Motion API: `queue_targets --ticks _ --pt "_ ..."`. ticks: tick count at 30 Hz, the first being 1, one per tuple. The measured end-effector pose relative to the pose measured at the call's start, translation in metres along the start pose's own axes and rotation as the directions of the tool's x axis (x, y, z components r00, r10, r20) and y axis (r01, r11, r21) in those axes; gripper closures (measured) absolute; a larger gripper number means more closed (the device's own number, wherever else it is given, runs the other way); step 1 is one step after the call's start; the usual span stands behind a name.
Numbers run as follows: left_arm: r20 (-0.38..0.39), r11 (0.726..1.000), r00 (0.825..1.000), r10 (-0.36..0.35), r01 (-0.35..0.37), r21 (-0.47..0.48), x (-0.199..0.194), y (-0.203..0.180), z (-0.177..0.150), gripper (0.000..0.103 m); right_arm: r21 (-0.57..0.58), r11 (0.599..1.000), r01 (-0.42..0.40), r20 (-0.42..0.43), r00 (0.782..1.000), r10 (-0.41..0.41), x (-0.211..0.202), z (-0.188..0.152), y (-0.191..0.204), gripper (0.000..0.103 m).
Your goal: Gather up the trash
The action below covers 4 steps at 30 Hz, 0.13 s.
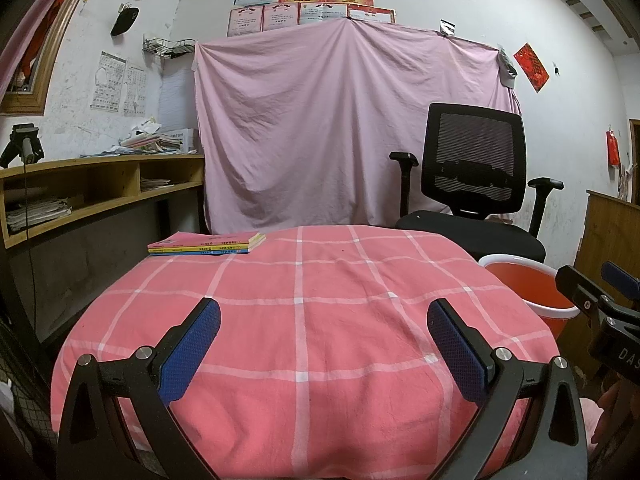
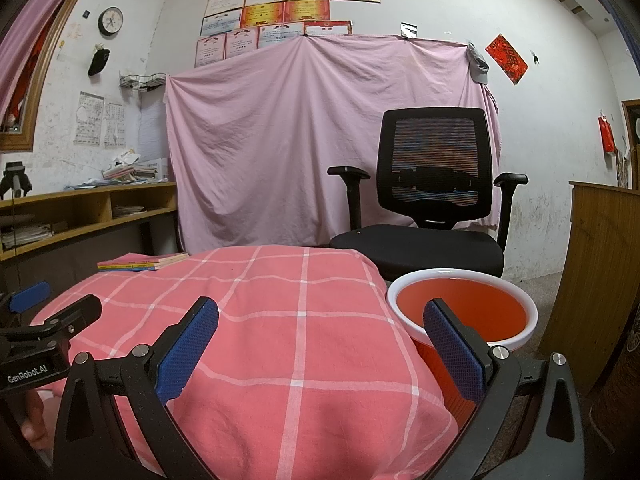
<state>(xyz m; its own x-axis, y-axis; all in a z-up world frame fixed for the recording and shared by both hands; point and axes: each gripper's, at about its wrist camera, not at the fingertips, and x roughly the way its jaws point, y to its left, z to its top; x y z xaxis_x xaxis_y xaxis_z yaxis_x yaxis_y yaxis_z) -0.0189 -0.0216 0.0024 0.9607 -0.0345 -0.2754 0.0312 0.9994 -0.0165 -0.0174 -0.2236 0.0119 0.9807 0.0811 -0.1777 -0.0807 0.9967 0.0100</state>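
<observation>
An orange bin with a white rim [image 2: 464, 312] stands on the floor at the right edge of the table; it shows partly in the left wrist view too, as the bin [image 1: 532, 292]. I see nothing inside it from here. My left gripper [image 1: 324, 320] hangs open over the near part of the pink checked tablecloth [image 1: 320, 280], nothing between its blue pads. My right gripper [image 2: 320, 318] is open too, its right finger [image 2: 452, 344] over the bin's rim and its left finger over the cloth [image 2: 280, 320]. No loose trash shows on the cloth.
A small stack of thin books [image 1: 208, 243] lies at the table's far left corner. A black office chair [image 2: 424, 200] stands behind the bin. A pink sheet [image 1: 344, 128] covers the back wall. Wooden shelves [image 1: 80, 192] run along the left, a wooden cabinet [image 2: 600, 264] at right.
</observation>
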Motion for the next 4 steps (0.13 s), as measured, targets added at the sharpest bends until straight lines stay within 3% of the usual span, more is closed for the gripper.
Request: queue_targets --ticks 4 --pt "-0.002 1.0 1.0 -0.002 0.002 0.0 0.0005 0.0004 -0.0002 0.002 0.001 1.0 0.0 0.0 1.0 0.0 -0.0007 -0.0004 0.0008 0.0"
